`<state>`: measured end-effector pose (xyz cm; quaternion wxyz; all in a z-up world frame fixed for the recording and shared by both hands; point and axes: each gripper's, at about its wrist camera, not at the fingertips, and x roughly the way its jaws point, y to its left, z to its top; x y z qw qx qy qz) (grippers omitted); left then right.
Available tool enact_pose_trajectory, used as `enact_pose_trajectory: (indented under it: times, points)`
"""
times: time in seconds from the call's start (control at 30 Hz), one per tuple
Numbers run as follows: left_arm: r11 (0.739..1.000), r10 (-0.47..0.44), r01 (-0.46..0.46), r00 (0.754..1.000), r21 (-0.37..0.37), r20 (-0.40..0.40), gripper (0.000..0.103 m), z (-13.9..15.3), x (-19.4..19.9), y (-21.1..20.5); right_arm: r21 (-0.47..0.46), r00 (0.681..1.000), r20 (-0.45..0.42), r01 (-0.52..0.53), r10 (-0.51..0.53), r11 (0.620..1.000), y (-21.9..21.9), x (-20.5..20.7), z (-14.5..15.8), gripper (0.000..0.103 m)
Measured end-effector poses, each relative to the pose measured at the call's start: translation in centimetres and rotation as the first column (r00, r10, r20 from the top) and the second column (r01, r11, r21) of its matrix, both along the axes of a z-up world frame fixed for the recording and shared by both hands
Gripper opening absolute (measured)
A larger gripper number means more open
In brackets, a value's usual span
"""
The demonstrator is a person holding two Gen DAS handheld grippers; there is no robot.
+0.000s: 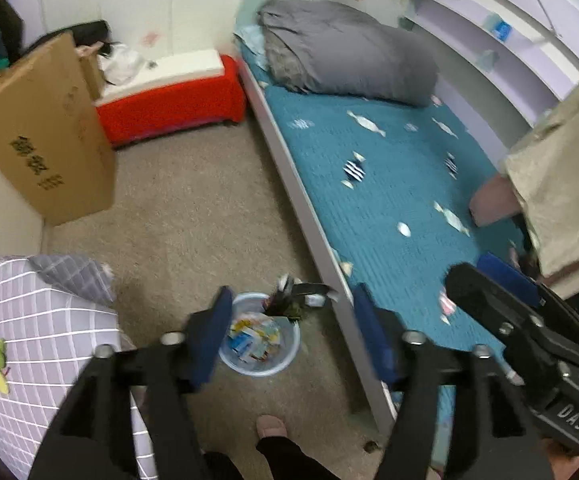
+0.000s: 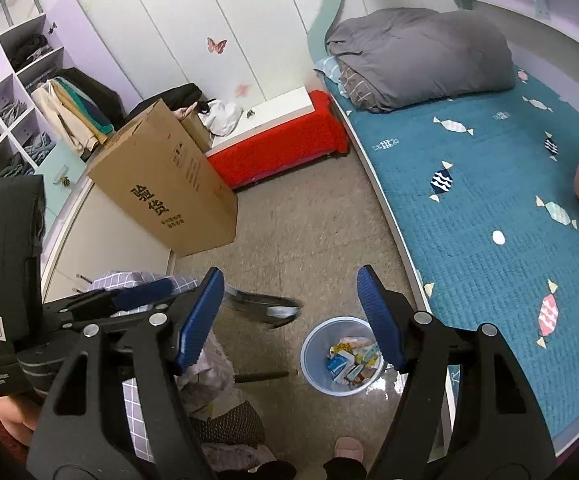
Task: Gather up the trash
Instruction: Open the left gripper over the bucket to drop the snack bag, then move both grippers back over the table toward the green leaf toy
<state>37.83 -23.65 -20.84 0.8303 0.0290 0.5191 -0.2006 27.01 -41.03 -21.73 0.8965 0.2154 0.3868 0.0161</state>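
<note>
Presently, a dark wrapper (image 1: 297,294) drops above the bin (image 1: 285,364) rim beside the bed (image 1: 389,184); it looks light, crinkly, best pinched at an edge. Left gripper (image 1: 293,332) and right gripper (image 2: 293,320) stand open, empty.

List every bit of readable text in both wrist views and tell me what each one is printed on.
"验货": large black characters on the side of the cardboard box, right wrist view.
"DAS": white letters on the body of the right tool, left wrist view.
Smaller print under the box's big characters: too small to read.
White label on the left tool body: blurred, unreadable.
Packaging in the trash bin: print too small.
</note>
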Motion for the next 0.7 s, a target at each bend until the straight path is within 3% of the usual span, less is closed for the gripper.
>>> enact_pose_trajectory:
  times: [0.37,0.7]
  points:
    - [0.999,0.048,-0.048,0.999,0.005,0.025,0.066,0.9,-0.9,1.8,0.01,0.999,-0.002,-0.052,0.052,0.999,1.5,0.3,0.0,0.069]
    - [0.984,0.175,-0.175,0.982,0.008,0.067,0.066,2.3,-2.7,7.3,0.007,0.983,0.021,-0.184,0.184,0.983,6.6,0.9,0.9,0.069]
